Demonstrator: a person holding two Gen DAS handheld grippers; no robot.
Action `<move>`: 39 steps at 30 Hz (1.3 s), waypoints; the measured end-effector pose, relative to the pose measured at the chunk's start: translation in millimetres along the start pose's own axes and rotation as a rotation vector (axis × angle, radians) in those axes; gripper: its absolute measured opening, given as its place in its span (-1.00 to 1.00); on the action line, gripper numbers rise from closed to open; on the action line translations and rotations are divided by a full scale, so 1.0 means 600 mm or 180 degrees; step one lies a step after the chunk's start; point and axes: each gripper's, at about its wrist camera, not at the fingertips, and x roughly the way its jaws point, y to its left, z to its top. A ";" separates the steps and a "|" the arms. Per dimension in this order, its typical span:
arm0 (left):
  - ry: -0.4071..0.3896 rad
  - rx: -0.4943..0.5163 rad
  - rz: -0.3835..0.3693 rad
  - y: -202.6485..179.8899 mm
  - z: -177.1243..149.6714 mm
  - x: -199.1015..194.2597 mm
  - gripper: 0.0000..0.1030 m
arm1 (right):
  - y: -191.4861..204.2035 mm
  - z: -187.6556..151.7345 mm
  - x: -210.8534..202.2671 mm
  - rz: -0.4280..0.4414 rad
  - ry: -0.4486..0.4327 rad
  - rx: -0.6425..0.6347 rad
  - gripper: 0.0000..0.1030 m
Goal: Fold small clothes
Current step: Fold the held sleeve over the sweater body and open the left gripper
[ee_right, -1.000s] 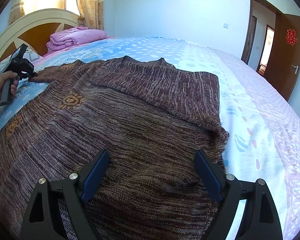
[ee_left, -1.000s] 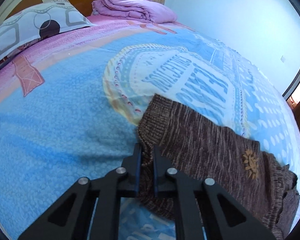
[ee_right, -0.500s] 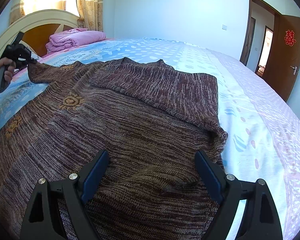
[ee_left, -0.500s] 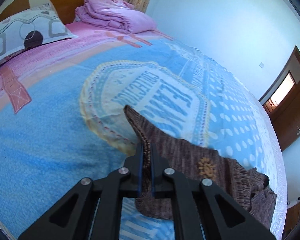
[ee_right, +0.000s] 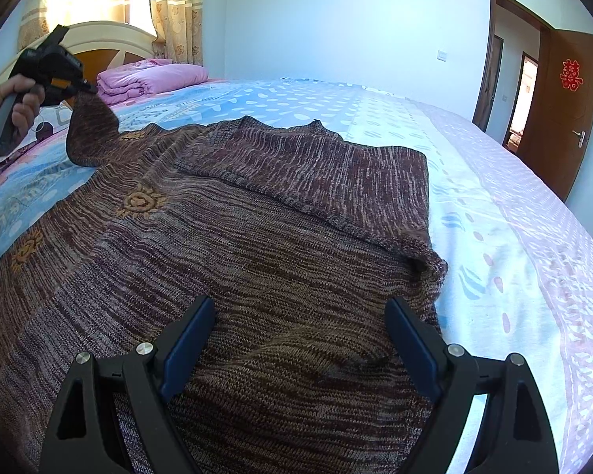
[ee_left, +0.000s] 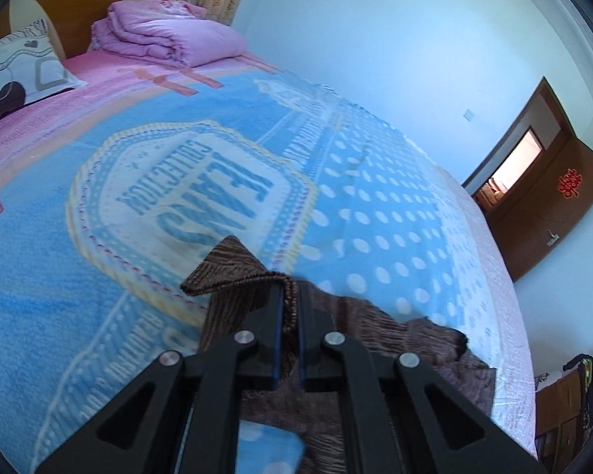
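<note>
A brown knit sweater (ee_right: 257, 237) with orange sun motifs lies spread on the bed, its right sleeve folded across the body. My left gripper (ee_left: 290, 300) is shut on the cuff of the left sleeve (ee_left: 233, 272) and holds it lifted above the bedspread; it also shows in the right wrist view (ee_right: 87, 87), far left, with the sleeve (ee_right: 91, 130) hanging from it. My right gripper (ee_right: 300, 316) is open and empty, low over the sweater's hem.
The bedspread (ee_left: 178, 181) is blue with a printed badge and white dots. A folded pink quilt (ee_left: 170, 39) and a pillow (ee_left: 16, 75) lie by the headboard. A brown door (ee_right: 565, 110) stands open at the right.
My left gripper has lifted the sleeve cuff higher off the bed and carried it toward the sweater's body. My right gripper has stayed put.
</note>
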 end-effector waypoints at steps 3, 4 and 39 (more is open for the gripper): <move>0.0030 0.0009 -0.0106 -0.031 -0.002 -0.001 -0.89 | 0.001 -0.001 -0.001 0.0003 -0.0001 0.0006 0.71; 0.0041 0.0009 -0.0134 -0.040 -0.003 -0.001 -0.89 | 0.001 -0.001 -0.001 0.0003 -0.0002 0.0006 0.71; 0.0710 0.1015 -0.0559 -0.280 -0.260 0.097 -0.49 | -0.005 0.000 -0.001 -0.0005 -0.0095 0.0052 0.71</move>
